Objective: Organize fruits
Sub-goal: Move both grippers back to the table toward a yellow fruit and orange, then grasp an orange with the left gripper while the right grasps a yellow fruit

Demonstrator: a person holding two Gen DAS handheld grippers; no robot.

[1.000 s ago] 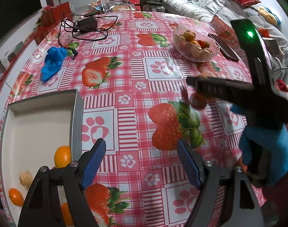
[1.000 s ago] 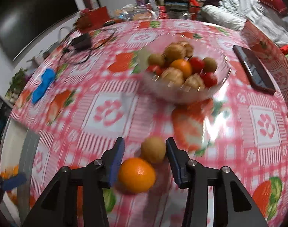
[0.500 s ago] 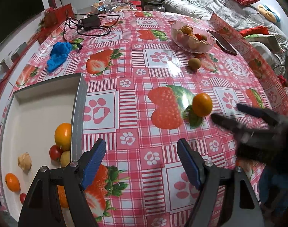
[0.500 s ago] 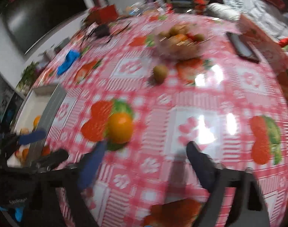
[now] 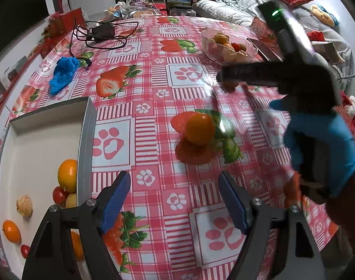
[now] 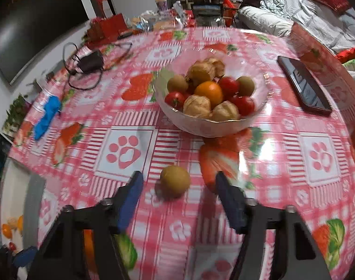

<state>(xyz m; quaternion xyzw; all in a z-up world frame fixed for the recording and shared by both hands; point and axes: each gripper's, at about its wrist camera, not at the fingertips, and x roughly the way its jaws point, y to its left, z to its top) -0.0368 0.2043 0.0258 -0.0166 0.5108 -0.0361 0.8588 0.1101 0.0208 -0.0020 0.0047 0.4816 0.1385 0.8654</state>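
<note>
well, the right claw [image 6: 177, 192] has just been closing, its jaws either side of a brown fruit [image 6: 175, 181] without touching it. the left claw [image 5: 175, 200] gapes wide and empty, an orange [image 5: 199, 128] lying on the bench [image 5: 154, 88] just ahead of it.

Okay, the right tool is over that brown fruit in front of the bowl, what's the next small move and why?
Probably ease the right tool forward and down until its pads flank the brown fruit, then close. The jaws have just been closing, yet the fruit lies on the tablecloth just beyond the tips, untouched. The left tool stands open and empty near the tray.
</note>
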